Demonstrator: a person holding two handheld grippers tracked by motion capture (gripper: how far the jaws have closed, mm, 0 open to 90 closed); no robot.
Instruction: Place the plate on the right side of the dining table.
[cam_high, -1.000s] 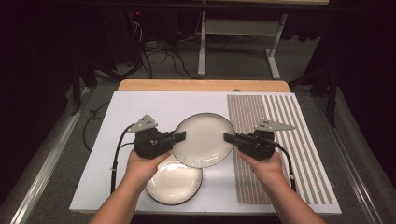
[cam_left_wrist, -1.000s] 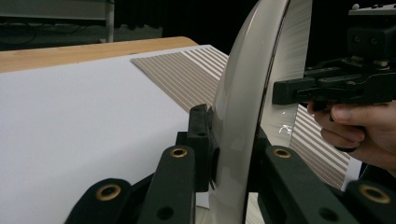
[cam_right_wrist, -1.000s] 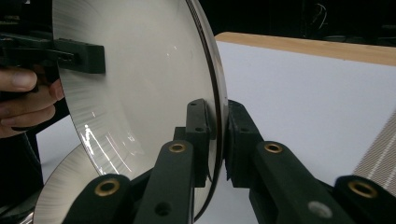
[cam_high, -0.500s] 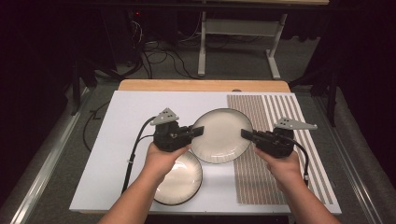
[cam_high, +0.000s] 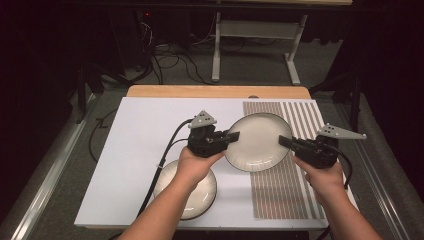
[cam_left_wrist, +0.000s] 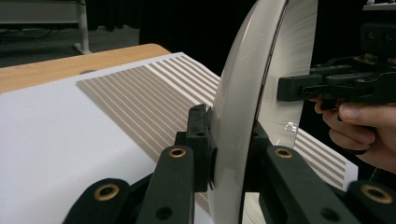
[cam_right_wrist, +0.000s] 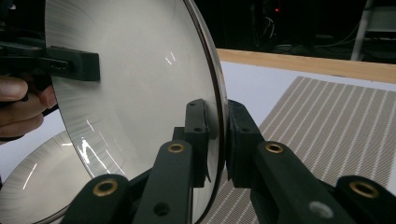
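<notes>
At the left, near the front edge of the white table (cam_high: 135, 150), we see a second plate (cam_high: 200, 197) lying flat, partly under our left forearm. Just above it our left gripper (cam_high: 231, 137) is clamped on the left rim of the held plate (cam_high: 257, 142); in the left gripper view the pads press the rim from both sides, with the plate (cam_left_wrist: 243, 116) standing edge-on between the jaws. The plate is lifted off the table and hangs between our two hands, over the border of the white surface and the striped mat (cam_high: 290, 190). At the right, our right gripper (cam_high: 286, 142) is clamped on the opposite rim, and the right gripper view shows its pads squeezing the plate's edge (cam_right_wrist: 140, 93).
</notes>
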